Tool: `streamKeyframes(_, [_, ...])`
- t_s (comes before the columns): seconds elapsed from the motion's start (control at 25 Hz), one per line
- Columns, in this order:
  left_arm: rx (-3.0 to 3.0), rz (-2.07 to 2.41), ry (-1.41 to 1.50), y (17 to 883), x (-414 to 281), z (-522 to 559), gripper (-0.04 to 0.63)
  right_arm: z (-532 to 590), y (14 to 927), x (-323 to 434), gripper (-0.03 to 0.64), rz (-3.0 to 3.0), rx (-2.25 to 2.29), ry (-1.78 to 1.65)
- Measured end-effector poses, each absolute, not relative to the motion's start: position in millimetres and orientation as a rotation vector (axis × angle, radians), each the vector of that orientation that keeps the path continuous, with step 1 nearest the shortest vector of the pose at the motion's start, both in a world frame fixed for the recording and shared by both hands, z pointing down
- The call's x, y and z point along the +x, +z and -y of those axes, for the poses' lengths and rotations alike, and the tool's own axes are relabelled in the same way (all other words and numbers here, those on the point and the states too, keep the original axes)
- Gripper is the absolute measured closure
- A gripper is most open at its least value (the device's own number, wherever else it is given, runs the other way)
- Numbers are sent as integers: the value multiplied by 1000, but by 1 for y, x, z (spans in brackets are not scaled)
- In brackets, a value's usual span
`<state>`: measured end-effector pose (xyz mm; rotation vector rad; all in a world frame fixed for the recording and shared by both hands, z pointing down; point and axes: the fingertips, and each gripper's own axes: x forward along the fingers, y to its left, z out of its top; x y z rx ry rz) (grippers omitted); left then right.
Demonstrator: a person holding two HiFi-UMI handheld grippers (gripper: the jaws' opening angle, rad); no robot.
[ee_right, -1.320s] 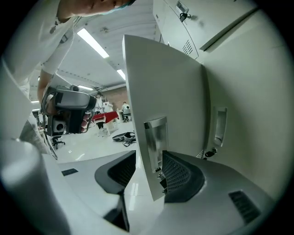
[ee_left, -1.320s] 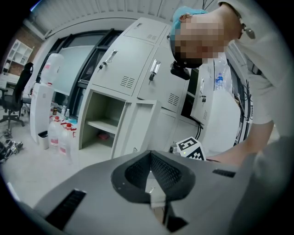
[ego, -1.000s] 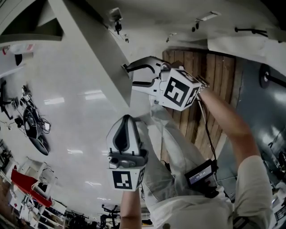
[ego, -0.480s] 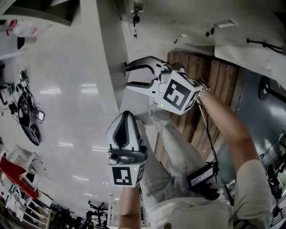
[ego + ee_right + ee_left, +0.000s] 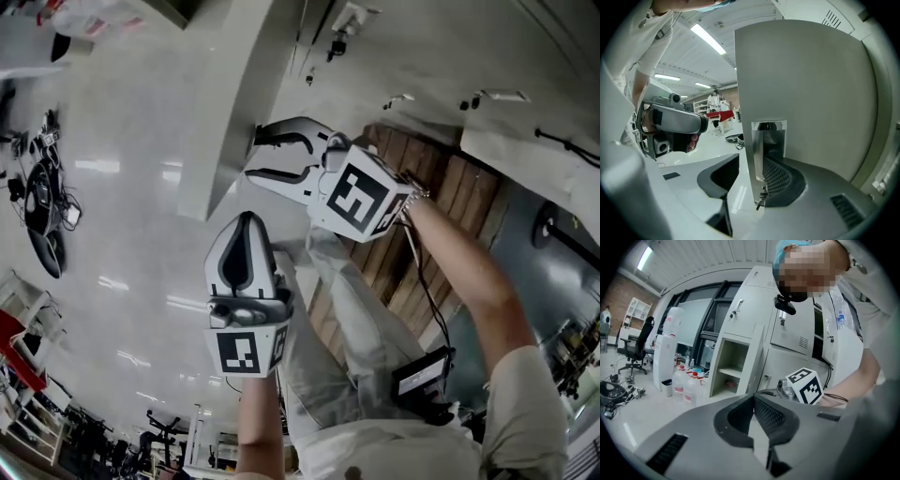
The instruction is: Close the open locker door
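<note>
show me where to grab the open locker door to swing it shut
Take the locker door at its free edge, by the metal latch plate, coming edge-on so the jaws straddle the thin panel. That edge likely gives the most leverage. The right gripper sits there, jaws apart.

- The right gripper reaches far forward at the end of an outstretched bare right forearm, jaws spread wide apart.
- The left gripper hangs nearer, below the right one, on a raised left forearm, jaws pressed together and empty.
</note>
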<state>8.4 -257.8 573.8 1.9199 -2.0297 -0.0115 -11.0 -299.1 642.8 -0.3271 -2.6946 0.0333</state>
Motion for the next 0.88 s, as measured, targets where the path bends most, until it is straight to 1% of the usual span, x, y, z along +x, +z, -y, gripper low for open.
streamKeyframes(0.24, [1840,2147,16,573,-27,253,588,300,644,-42,457,2690,-321,11])
streamKeyframes(0.36, [1843,2178,-2,566,-42,259,588,304,645,-55,457,2700,-246,4])
streamKeyframes(0.88, [1970,2123,-23,558,-108,290,588,325,645,-108,457,2700,47,58])
